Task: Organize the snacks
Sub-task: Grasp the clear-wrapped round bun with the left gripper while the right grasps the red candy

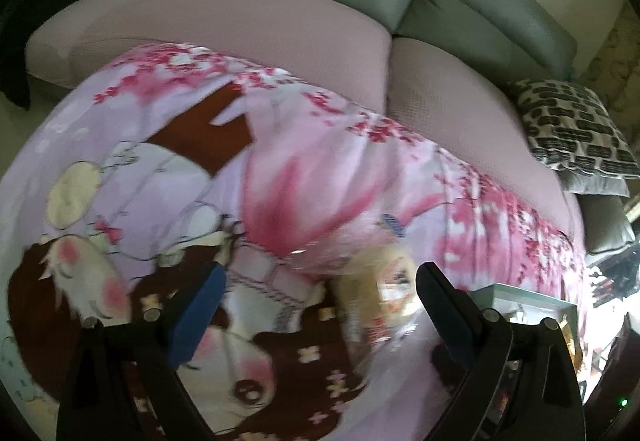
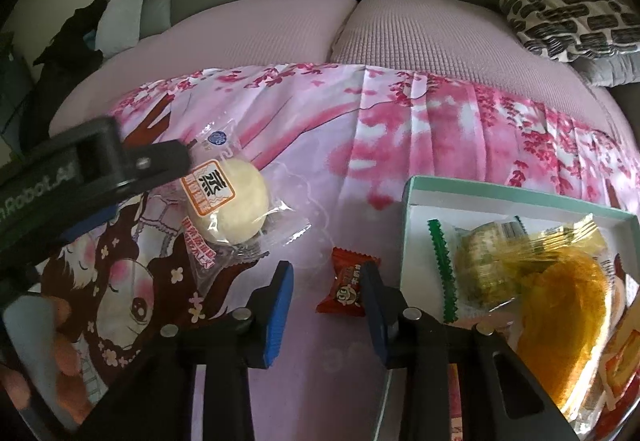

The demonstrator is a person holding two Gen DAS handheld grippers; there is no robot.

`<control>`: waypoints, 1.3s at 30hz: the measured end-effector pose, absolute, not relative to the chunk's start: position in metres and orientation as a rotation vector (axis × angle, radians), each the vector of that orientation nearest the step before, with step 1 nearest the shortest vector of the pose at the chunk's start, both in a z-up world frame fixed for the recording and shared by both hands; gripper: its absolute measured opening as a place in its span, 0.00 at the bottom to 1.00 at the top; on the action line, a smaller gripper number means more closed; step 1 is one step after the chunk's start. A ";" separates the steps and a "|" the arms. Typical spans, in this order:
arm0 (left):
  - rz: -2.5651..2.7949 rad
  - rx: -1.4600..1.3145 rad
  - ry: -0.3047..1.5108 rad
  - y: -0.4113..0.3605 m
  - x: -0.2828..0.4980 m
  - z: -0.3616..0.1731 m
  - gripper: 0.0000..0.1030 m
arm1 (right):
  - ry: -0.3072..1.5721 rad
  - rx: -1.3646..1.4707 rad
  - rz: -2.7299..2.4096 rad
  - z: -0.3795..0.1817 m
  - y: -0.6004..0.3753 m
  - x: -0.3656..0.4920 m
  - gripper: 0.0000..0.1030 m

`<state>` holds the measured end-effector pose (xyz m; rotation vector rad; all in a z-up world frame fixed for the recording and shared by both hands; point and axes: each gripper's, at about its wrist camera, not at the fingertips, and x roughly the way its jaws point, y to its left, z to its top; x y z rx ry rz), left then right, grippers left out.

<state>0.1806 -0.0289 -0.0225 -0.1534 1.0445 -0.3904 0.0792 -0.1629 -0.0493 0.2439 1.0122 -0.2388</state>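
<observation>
Right gripper (image 2: pixel 326 293) straddles the small red candy (image 2: pixel 346 283), not yet pinching, bound for the box (image 2: pixel 412 233); my left gripper (image 1: pixel 320 281) gapes wide over the wrapped bun (image 2: pixel 228 201).

Both grippers, the left gripper (image 1: pixel 320 301) and the right gripper (image 2: pixel 326 305), are black frames with round silver screws and ribbed blue pads (image 2: pixel 278 315) on their fingers, the left one's body bearing white lettering.
</observation>
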 end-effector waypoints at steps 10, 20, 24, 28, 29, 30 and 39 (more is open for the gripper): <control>-0.472 -0.154 1.106 -0.066 0.186 -0.052 0.78 | 1.024 0.261 -0.220 -0.055 -0.165 0.080 0.35; -0.447 -0.117 1.118 -0.060 0.189 -0.052 0.59 | 1.028 0.266 -0.199 -0.055 -0.164 0.080 0.34; -0.400 -0.131 1.123 -0.041 0.193 -0.052 0.59 | 1.030 0.275 -0.158 -0.054 -0.159 0.080 0.32; -0.363 -0.145 1.127 -0.027 0.196 -0.052 0.59 | 1.039 0.249 -0.165 -0.056 -0.155 0.081 0.32; -0.358 -0.149 1.128 -0.024 0.197 -0.052 0.59 | 1.041 0.245 -0.171 -0.057 -0.155 0.081 0.32; -0.355 -0.151 1.129 -0.024 0.197 -0.053 0.59 | 1.044 0.243 -0.176 -0.058 -0.155 0.081 0.32; -0.350 -0.135 1.125 -0.028 0.195 -0.053 0.59 | 1.061 0.231 -0.204 -0.063 -0.159 0.081 0.23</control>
